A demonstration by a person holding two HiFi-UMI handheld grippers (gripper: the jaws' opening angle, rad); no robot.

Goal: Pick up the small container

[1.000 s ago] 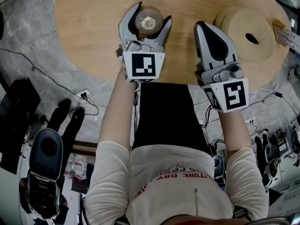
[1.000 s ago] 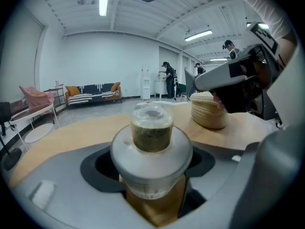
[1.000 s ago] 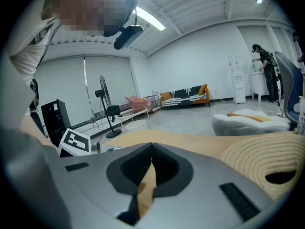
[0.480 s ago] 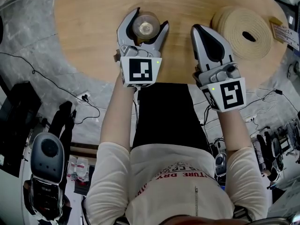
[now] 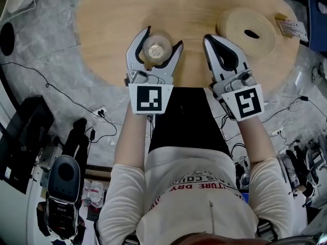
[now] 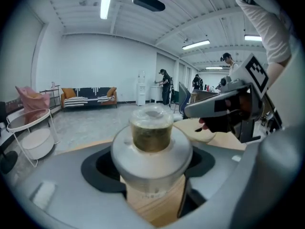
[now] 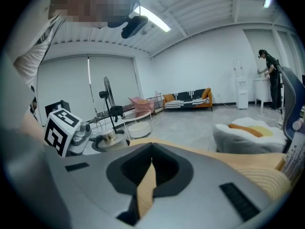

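Observation:
The small container (image 5: 156,47) is a clear tub with a pale lid and brownish contents. It sits between the jaws of my left gripper (image 5: 162,38), over the near part of the round wooden table (image 5: 112,14). In the left gripper view the container (image 6: 151,132) fills the gap, and both black pads press on its wide white body, so the left gripper is shut on it. My right gripper (image 5: 210,39) hovers to its right over the table's near edge. Its jaws are shut with nothing between them, and only a thin slit of wood shows in the right gripper view.
A flat beige roll (image 5: 248,30) lies on the table at the far right, with a small printed card (image 5: 290,27) beyond it. Cables and spare devices (image 5: 61,188) lie on the grey floor to the left. The right gripper (image 6: 228,104) shows beside the container in the left gripper view.
Table and both grippers have slid lower in the head view. The container keeps its place between the left jaws. The right gripper stays shut beside it.

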